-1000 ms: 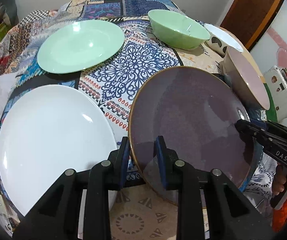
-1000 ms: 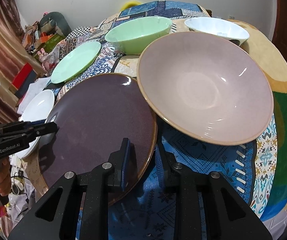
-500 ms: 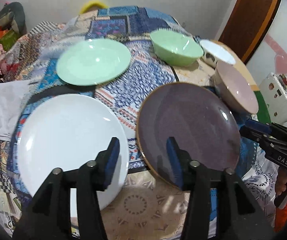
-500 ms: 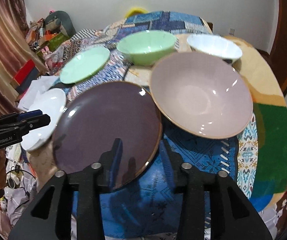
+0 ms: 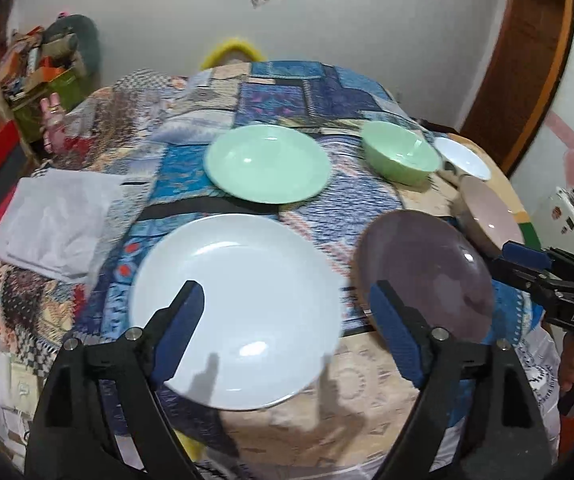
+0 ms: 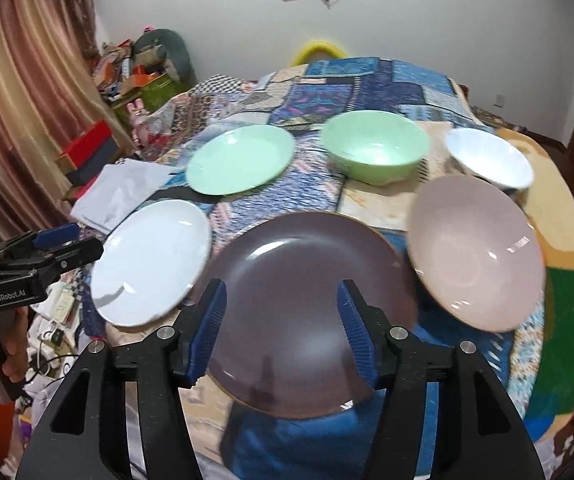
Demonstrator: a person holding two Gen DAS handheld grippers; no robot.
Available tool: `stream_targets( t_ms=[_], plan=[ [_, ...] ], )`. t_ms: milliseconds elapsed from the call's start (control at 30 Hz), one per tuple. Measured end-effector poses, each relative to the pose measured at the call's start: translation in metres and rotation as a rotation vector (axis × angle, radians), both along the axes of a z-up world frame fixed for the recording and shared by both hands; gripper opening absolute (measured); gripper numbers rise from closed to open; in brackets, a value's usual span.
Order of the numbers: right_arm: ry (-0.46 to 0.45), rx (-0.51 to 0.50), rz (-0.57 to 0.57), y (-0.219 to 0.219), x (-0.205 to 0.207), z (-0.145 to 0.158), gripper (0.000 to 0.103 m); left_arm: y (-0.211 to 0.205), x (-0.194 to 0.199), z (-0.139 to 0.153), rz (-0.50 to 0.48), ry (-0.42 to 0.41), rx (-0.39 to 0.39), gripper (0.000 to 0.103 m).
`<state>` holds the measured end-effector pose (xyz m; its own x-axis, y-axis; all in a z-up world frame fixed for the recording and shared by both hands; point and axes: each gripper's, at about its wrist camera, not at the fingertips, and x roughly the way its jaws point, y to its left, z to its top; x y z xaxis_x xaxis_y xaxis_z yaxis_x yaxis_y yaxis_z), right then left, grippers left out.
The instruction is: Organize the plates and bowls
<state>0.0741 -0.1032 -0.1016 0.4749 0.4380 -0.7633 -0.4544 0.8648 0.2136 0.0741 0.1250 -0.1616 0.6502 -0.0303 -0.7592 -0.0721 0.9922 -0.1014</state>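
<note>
A white plate [image 5: 235, 312] lies at the table's near edge, with my left gripper [image 5: 287, 300] open and raised above it, holding nothing. A dark purple plate [image 6: 307, 304] rests to its right, below my open, empty right gripper [image 6: 283, 300]. The same purple plate [image 5: 427, 276] shows in the left wrist view. A pink bowl [image 6: 475, 248], a white bowl [image 6: 487, 156], a green bowl [image 6: 375, 148] and a green plate [image 6: 239, 164] lie farther back. The right gripper [image 5: 527, 256] appears at the right edge of the left view.
A patchwork cloth [image 5: 287, 92] covers the round table. Folded white fabric [image 5: 55, 220] sits at its left side. Boxes and clutter [image 6: 135, 76] stand by a curtain [image 6: 27, 80] at the left. A wooden door [image 5: 527, 60] is at the right.
Both grippers opened, let go of the purple plate's rim and drew back and up. The plate now lies flat on the table.
</note>
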Motion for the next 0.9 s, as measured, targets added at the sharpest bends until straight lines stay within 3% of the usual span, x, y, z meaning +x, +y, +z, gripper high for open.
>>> stream_targets(
  t_ms=[333, 633, 900],
  plan=[
    [0.043, -0.013, 0.101, 0.063, 0.016, -0.019, 0.054, 0.064, -0.012, -0.029, 0.134, 0.048, -0.010, 0.086],
    [0.077, -0.043, 0.154, 0.106, 0.031, -0.040, 0.053, 0.097, -0.013, -0.059, 0.160, 0.103, -0.054, 0.084],
    [0.111, -0.086, 0.173, 0.130, 0.046, -0.057, 0.035, 0.115, -0.007, -0.080, 0.156, 0.152, -0.136, 0.055]
  ],
)
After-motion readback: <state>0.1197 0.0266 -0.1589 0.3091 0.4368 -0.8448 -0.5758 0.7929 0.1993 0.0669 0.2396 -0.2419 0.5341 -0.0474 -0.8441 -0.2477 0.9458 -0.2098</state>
